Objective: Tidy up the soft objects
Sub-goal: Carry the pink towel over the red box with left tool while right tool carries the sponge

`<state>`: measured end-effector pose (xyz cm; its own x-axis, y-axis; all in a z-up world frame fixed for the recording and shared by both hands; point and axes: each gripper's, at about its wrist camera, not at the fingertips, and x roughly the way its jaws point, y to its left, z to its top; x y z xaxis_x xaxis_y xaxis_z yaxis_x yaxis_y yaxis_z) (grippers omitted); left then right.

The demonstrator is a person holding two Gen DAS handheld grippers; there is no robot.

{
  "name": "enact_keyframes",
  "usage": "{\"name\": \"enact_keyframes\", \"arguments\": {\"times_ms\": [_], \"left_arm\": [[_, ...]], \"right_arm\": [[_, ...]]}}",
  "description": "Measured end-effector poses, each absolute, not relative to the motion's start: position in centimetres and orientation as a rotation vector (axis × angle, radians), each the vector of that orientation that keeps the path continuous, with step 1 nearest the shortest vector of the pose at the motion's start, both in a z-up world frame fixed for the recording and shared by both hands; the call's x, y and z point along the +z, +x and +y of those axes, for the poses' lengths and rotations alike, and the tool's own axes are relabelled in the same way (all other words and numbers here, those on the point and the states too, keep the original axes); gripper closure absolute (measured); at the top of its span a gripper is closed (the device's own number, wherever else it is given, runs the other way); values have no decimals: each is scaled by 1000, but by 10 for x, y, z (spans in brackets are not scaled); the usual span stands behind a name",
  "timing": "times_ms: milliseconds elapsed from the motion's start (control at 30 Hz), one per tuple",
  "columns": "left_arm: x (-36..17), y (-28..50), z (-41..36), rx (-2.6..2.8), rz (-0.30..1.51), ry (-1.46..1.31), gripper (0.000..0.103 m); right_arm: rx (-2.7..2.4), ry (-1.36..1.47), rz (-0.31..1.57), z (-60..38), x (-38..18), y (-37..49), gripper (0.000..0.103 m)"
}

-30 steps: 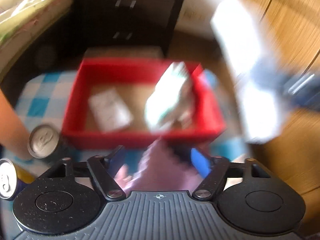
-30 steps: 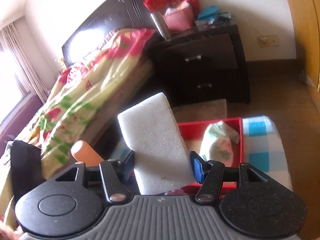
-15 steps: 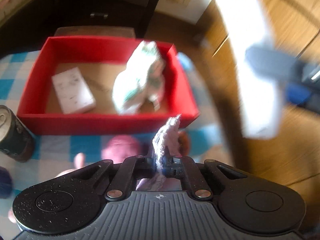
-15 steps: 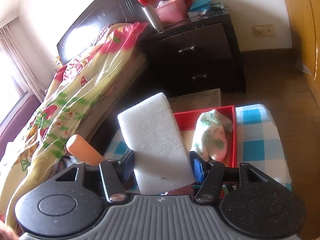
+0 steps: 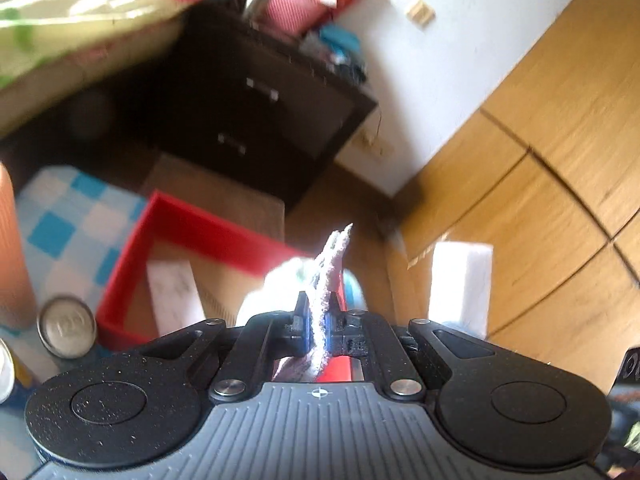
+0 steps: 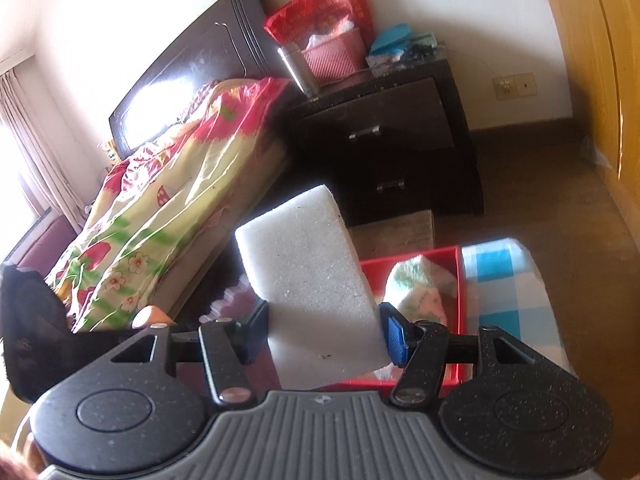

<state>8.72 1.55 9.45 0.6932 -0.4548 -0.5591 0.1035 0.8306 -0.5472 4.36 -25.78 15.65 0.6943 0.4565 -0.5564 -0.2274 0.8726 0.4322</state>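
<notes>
The left gripper (image 5: 318, 330) had its jaws pinched tight on a thin pinkish-white cloth (image 5: 330, 276), whose ragged tip stood up from between the blue pads toward twelve o'clock in the left wrist view. Beyond it, at about ten o'clock, lay the red box (image 5: 176, 220) on a blue-and-white checked tablecloth (image 5: 76, 216), with a white pack (image 5: 174, 294) lying flat on the box floor and a pale, blurred bundle just behind the cloth. Two drink cans (image 5: 67, 332) stood at nine o'clock, outside the box and near its corner, beside an orange cylinder (image 5: 10, 252) at the frame's edge.

The right gripper (image 6: 322, 330) was clamped on a white foam block (image 6: 308, 276), one finger pressing each side, the block leaning up toward eleven o'clock. The same block (image 5: 460, 284) showed at three o'clock in the left wrist view, well clear of the box. In the right wrist view, the red box (image 6: 460, 280) sat at two o'clock behind the foam, holding a green-and-white floral soft bundle (image 6: 416, 292). A dark nightstand (image 6: 392, 136) stood at twelve o'clock, and a bed with a flowered cover (image 6: 172, 184) ran off toward ten o'clock
</notes>
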Motion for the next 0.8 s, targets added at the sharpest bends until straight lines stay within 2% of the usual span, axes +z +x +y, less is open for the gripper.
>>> {"name": "enact_keyframes", "arguments": {"times_ms": [300,800], "left_arm": [[112,106,6,-250,659,-419,101],[77,151,0,-143,711,-360,100]], "right_arm": [[343,309,662,-247,158,62,67],[291,270,730,-235,120,125,67]]}}
